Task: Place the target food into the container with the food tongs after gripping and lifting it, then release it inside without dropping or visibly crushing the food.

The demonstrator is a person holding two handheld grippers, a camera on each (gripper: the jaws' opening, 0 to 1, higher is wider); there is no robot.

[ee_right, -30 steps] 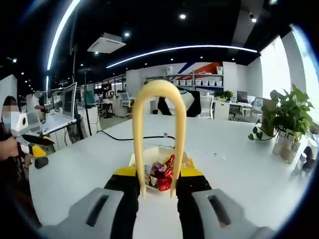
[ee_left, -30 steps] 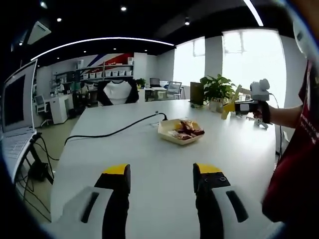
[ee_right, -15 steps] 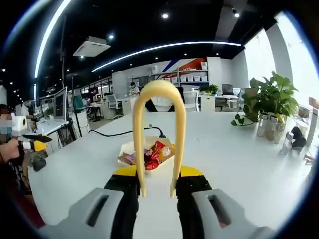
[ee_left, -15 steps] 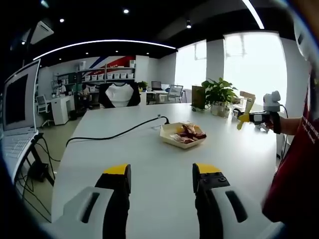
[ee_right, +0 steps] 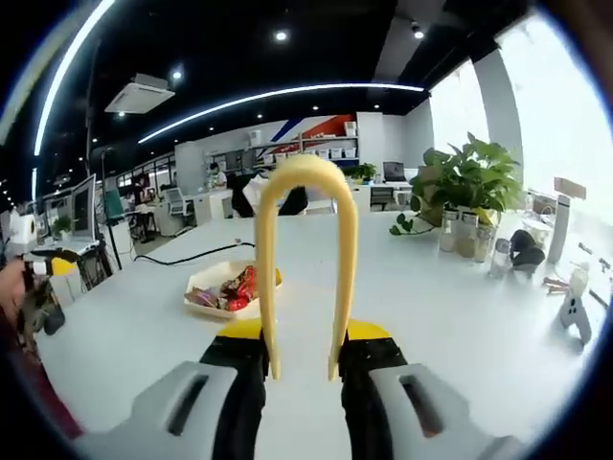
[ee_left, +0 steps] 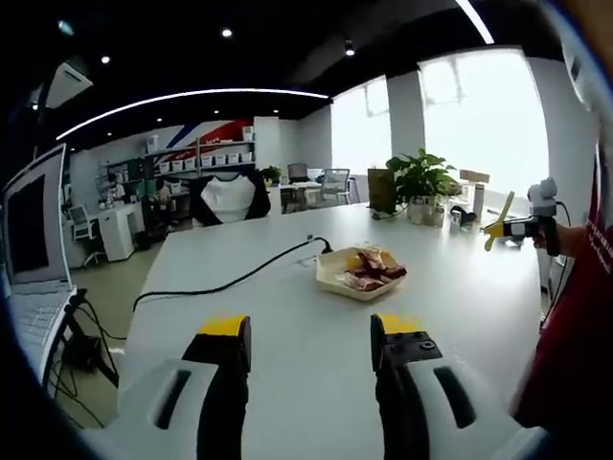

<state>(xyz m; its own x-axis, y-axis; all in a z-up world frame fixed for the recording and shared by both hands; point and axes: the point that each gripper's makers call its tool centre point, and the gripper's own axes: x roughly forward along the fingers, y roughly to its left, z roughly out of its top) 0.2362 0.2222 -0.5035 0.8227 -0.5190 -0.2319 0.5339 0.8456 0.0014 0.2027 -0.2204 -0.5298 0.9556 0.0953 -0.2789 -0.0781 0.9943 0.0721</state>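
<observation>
A pale yellow tray (ee_left: 337, 276) holding red and brown wrapped snacks (ee_left: 369, 268) sits mid-table on the white table (ee_left: 268, 316). My left gripper (ee_left: 311, 333) hovers low over the near table, open with nothing between its jaws. My right gripper (ee_right: 305, 343) is shut on yellow food tongs (ee_right: 305, 182), whose U-bend points forward and whose arms sit between the jaws. In the right gripper view the tray (ee_right: 203, 284) lies left of the tongs, with the snacks (ee_right: 235, 290) in it. The right gripper (ee_left: 533, 226) with the tongs (ee_left: 498, 222) shows far right of the tray, held by a hand.
A black cable (ee_left: 230, 279) runs across the table to the tray's far side. A potted plant (ee_left: 420, 178) and small bottles (ee_right: 506, 254) stand along the far table edge. A laptop (ee_left: 27, 225) stands at the left. The left gripper (ee_right: 46, 270) shows at the left edge.
The right gripper with the tongs has moved away from the tray, to the right over the table. In its view the tray has slid left. The left gripper stays put.
</observation>
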